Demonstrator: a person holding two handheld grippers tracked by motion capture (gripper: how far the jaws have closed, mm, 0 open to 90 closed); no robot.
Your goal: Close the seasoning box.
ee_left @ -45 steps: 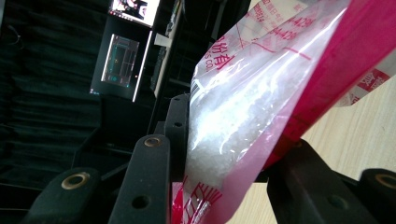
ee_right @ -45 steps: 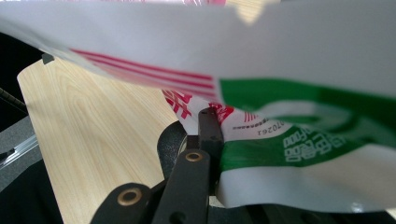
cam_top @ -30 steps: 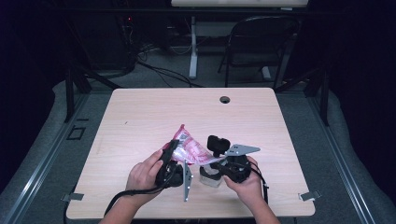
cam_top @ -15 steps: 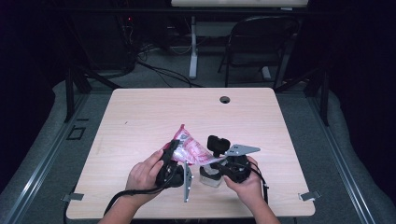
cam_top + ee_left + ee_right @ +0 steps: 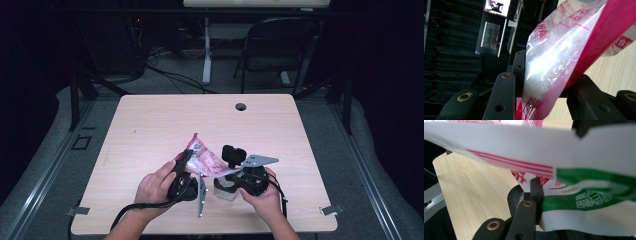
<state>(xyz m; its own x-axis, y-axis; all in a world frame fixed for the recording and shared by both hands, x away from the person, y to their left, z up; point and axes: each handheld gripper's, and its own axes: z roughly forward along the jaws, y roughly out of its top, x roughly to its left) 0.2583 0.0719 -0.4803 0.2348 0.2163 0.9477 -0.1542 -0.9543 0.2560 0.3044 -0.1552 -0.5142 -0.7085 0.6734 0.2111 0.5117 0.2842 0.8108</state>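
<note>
Left gripper [image 5: 181, 167] clamped on pink bag [image 5: 205, 160]; right gripper [image 5: 230, 172] clamped on its near-right end.

The pink-and-clear bag [image 5: 574, 192] bears "0261" in the right gripper view; other print is unreadable.

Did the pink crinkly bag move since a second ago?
No. The pink and clear plastic bag sits at the same place below the round hole in the wooden table, held by both tongs: left, right.
</note>
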